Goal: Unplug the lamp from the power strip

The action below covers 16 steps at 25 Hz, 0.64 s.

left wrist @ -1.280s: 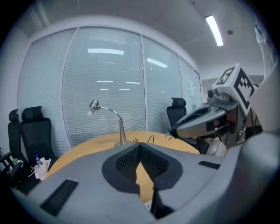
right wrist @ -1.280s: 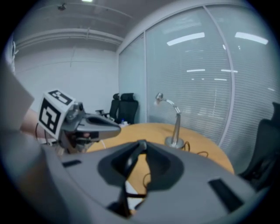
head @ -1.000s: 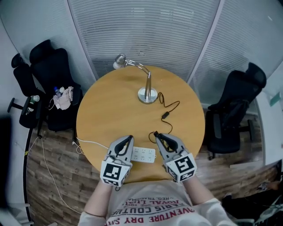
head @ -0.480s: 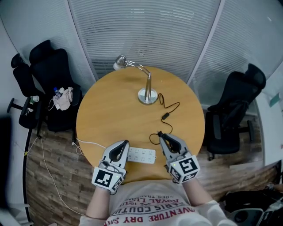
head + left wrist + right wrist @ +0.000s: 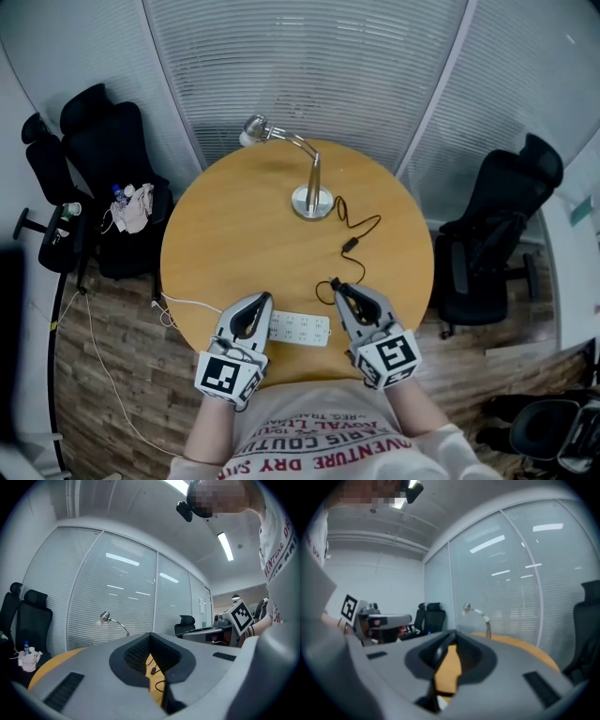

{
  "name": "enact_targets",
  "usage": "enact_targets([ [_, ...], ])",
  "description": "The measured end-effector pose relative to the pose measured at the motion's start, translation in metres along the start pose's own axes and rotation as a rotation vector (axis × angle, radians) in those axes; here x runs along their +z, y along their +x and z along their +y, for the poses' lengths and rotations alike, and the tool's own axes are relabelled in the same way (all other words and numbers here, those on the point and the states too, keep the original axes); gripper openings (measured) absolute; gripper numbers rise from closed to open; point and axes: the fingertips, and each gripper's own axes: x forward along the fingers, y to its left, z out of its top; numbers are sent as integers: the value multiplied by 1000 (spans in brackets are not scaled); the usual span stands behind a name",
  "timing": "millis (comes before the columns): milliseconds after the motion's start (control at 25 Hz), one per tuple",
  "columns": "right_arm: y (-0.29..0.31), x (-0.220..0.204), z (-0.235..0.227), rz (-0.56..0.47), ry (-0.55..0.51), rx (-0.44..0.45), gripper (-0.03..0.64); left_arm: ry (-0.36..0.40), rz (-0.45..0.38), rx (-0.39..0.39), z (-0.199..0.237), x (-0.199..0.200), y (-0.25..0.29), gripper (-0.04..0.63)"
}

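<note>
A silver desk lamp (image 5: 312,192) stands at the far side of the round wooden table (image 5: 234,234). Its thin black cord (image 5: 361,225) runs past an inline switch (image 5: 350,246) to the tips of my right gripper (image 5: 339,287). That gripper is shut on the lamp's plug, a little to the right of the white power strip (image 5: 302,328) and apart from it. My left gripper (image 5: 260,301) lies at the strip's left end, its jaws together and empty. The lamp (image 5: 107,617) shows small beyond the left gripper (image 5: 151,644), and the lamp (image 5: 468,607) also appears past the right gripper (image 5: 452,648).
The strip's white cable (image 5: 192,303) trails off the table's left edge to the wooden floor. A black office chair (image 5: 108,150) with small items on its seat stands at the left, and another black chair (image 5: 497,216) at the right. Blinds cover the glass wall behind.
My left gripper has drawn back and to the left, from over the strip to its left end. The right gripper has barely shifted, still holding the cord's end.
</note>
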Motion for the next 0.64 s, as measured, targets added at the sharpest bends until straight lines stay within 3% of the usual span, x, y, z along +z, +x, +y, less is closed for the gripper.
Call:
enact_targets([
  [640,-7,-1,4,-5,-60,-7,71,-14,20,4,-9,-4,-1,26],
])
